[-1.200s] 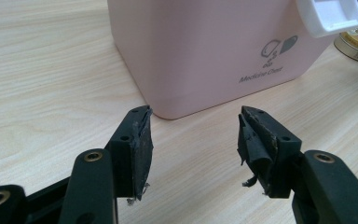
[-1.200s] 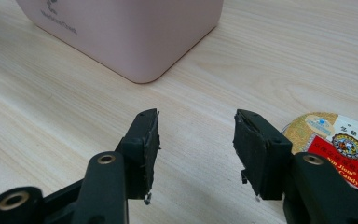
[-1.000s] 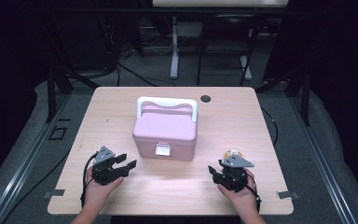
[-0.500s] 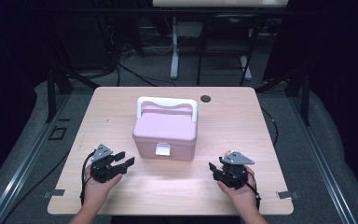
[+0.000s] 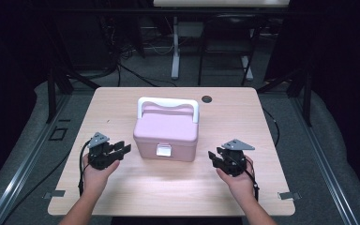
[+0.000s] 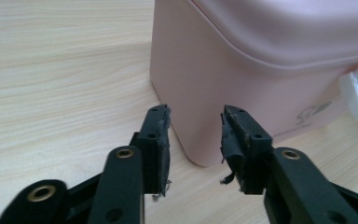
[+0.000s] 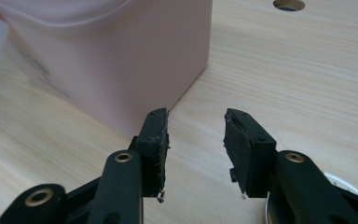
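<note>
Pink lidded box sits mid-table, latch facing the near edge. Both my grippers, left and right, have just been narrowing, nothing between jaws, part open, flanking its front corners. Likely lining up on the latch.

Counter: light wood-grain rectangular counter, round black cable port at far edge | Floor: grey carpet floor, black cables | Beyond: white metal stand leg | Surroundings: dark, unlit
</note>
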Action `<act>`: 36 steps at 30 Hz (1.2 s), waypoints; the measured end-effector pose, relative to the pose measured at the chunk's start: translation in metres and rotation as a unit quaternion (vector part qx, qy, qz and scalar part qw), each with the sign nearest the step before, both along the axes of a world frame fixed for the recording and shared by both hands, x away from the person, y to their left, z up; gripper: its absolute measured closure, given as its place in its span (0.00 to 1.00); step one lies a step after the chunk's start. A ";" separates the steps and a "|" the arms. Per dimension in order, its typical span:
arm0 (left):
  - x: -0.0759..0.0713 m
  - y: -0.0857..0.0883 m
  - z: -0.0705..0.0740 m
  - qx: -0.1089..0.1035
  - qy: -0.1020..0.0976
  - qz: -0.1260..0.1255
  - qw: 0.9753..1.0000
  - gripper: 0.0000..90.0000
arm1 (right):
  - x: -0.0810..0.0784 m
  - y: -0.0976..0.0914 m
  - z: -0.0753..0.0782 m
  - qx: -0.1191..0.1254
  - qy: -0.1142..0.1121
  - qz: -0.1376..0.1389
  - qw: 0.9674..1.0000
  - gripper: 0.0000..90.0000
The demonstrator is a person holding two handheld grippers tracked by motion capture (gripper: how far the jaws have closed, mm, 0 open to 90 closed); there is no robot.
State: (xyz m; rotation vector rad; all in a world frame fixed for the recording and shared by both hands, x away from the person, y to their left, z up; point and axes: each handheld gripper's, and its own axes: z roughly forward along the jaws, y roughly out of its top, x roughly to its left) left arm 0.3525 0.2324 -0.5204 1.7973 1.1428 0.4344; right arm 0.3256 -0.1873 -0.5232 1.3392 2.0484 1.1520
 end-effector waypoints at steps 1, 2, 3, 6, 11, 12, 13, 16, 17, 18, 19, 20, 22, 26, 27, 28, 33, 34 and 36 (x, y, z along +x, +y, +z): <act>0.003 -0.001 0.001 -0.001 0.000 0.000 1.000 0.75 | 0.005 0.002 0.000 -0.002 -0.001 0.001 1.000 0.70; 0.005 -0.001 0.002 0.001 0.000 0.000 1.000 0.78 | 0.008 0.003 0.000 0.000 0.002 0.002 1.000 0.71; 0.007 -0.001 0.001 -0.003 0.000 0.001 1.000 0.78 | 0.008 0.003 0.000 0.000 0.002 0.002 1.000 0.71; 0.014 -0.002 0.002 0.005 0.003 0.005 1.000 0.80 | 0.016 0.008 -0.002 0.001 0.003 0.001 1.000 0.73; 0.025 -0.003 0.002 0.007 0.000 0.016 1.000 0.86 | 0.025 0.011 -0.003 0.004 0.001 -0.005 1.000 0.75; 0.026 -0.003 0.002 0.007 0.003 0.019 1.000 0.88 | 0.027 0.013 -0.003 0.006 0.001 -0.006 1.000 0.75; 0.026 -0.003 0.002 0.007 0.003 0.019 1.000 0.89 | 0.029 0.013 -0.003 0.003 -0.001 -0.006 1.000 0.76; 0.033 -0.004 -0.004 0.013 0.008 0.017 1.000 0.92 | 0.035 0.016 -0.004 0.002 -0.001 -0.008 1.000 0.77; 0.033 -0.004 -0.004 0.013 0.008 0.017 1.000 0.93 | 0.035 0.016 -0.004 0.002 -0.001 -0.008 1.000 0.77; 0.035 -0.004 -0.006 0.012 0.006 0.014 1.000 0.93 | 0.038 0.018 -0.005 0.000 -0.003 -0.007 1.000 0.78; 0.037 -0.005 -0.008 0.013 0.004 0.013 1.000 0.94 | 0.040 0.018 -0.005 0.000 -0.003 -0.007 1.000 0.78; 0.038 -0.006 -0.008 0.016 0.005 0.013 1.000 0.94 | 0.042 0.020 -0.007 0.001 -0.003 -0.009 1.000 0.79; 0.039 -0.008 -0.009 0.016 0.004 0.013 1.000 0.95 | 0.043 0.021 -0.007 0.002 -0.003 -0.008 1.000 0.80; 0.041 -0.014 -0.013 0.018 0.004 0.001 1.000 0.98 | 0.049 0.028 -0.012 0.001 -0.002 -0.007 1.000 0.83; 0.041 -0.015 -0.013 0.020 0.005 0.000 1.000 0.99 | 0.050 0.029 -0.013 0.000 -0.002 -0.005 1.000 0.83; 0.041 -0.015 -0.013 0.020 0.005 0.000 1.000 0.99 | 0.050 0.031 -0.014 -0.001 -0.001 -0.005 1.000 0.84; 0.042 -0.018 -0.014 0.005 0.000 -0.003 1.000 0.99 | 0.054 0.036 -0.017 -0.003 -0.002 -0.003 1.000 0.85; 0.042 -0.018 -0.013 0.004 0.001 -0.004 1.000 0.99 | 0.054 0.037 -0.017 -0.003 -0.001 -0.003 1.000 0.85; 0.042 -0.020 -0.012 0.005 -0.002 -0.005 1.000 0.99 | 0.055 0.039 -0.017 -0.004 -0.005 -0.003 1.000 0.86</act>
